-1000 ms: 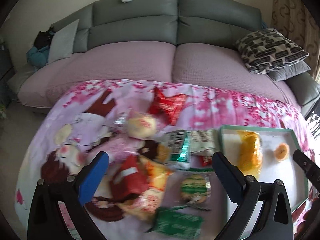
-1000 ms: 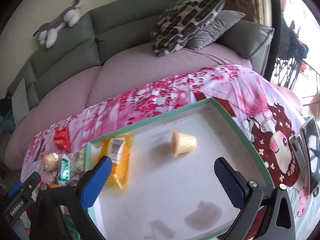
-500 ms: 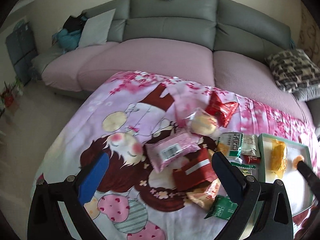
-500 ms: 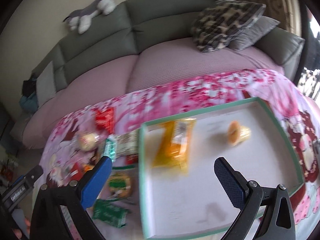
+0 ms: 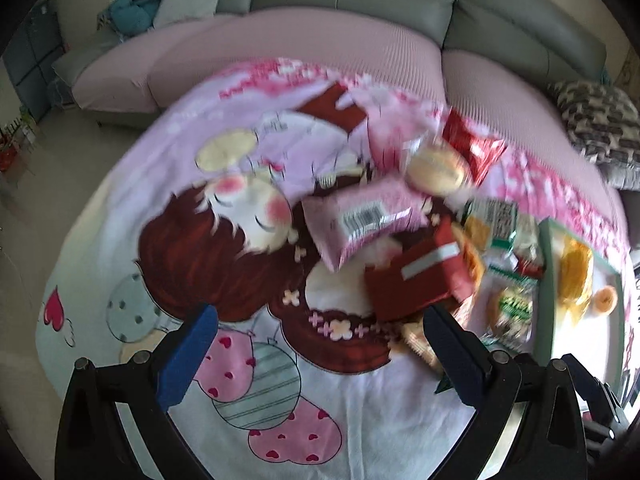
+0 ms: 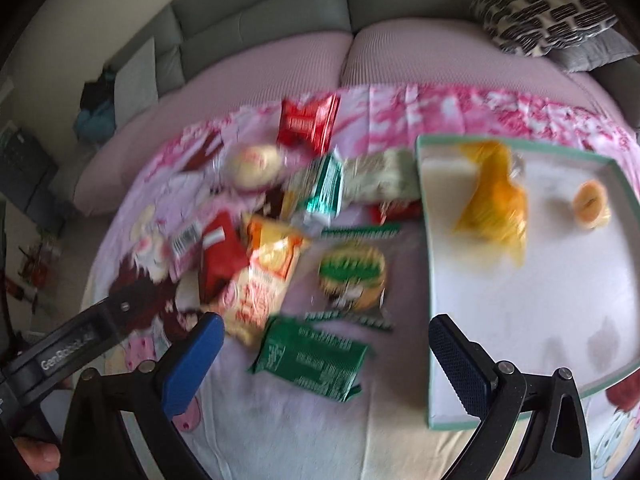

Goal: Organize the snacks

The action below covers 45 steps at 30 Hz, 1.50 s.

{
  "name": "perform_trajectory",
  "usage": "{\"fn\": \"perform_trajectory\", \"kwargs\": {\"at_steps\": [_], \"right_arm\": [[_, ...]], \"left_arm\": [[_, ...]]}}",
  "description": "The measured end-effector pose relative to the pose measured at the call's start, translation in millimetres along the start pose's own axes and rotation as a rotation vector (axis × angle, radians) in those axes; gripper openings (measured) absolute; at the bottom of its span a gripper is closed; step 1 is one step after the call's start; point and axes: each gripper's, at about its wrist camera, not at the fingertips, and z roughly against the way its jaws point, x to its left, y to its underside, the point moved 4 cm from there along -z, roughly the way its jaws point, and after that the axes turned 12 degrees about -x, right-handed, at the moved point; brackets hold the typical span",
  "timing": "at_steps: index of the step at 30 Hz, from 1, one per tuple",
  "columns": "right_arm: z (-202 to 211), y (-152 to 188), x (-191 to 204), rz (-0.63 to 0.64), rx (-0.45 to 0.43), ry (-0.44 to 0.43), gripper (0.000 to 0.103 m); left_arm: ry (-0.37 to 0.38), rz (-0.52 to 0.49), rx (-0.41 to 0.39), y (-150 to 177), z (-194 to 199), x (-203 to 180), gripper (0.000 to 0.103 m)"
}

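Several wrapped snacks lie in a loose pile on a cartoon-print cloth (image 5: 208, 240): a pink packet (image 5: 362, 220), a red packet (image 5: 416, 280), a round bun (image 6: 252, 166), a yellow-orange packet (image 6: 264, 276), a round green-labelled cake (image 6: 352, 274) and a dark green packet (image 6: 312, 356). A green-rimmed white tray (image 6: 424, 280) at the right holds a yellow packet (image 6: 494, 208) and a small orange cup snack (image 6: 592, 204). My left gripper (image 5: 320, 354) hangs open over the cloth, left of the pile. My right gripper (image 6: 326, 360) is open above the dark green packet, at the tray's left edge.
A grey sofa with pink seat covers (image 5: 320, 60) runs behind the cloth-covered table. A patterned cushion (image 6: 540, 12) rests on it at the right. The left gripper's body (image 6: 68, 352) and a fingertip of the person's hand show at the lower left of the right wrist view.
Both views have swung left. The right gripper moved from over the tray to over the snack pile. The left gripper moved off the pile toward the cloth's bare left part. Both stayed open.
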Motion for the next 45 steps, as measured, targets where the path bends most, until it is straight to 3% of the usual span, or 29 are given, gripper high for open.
{"fn": "perform_trajectory", "kwargs": {"at_steps": [7, 13, 23, 41, 45], "right_arm": [[-14, 12, 1, 0.012, 0.055, 0.018, 0.099], [-23, 19, 10, 0.039, 0.089, 0.007, 0.091], [-39, 27, 8, 0.002, 0.133, 0.001, 0.088], [-56, 26, 20, 0.091, 0.107, 0.051, 0.087], [-55, 26, 16, 0.089, 0.107, 0.051, 0.081]], "left_arm": [[-0.017, -0.024, 0.083, 12, -23, -3, 0.102], [-0.013, -0.021, 0.088, 11, -26, -4, 0.102], [0.027, 0.015, 0.086, 8, -28, -7, 0.102], [0.074, 0.157, 0.065, 2, -27, -1, 0.102], [0.110, 0.198, 0.067, -3, -29, -7, 0.102]]}}
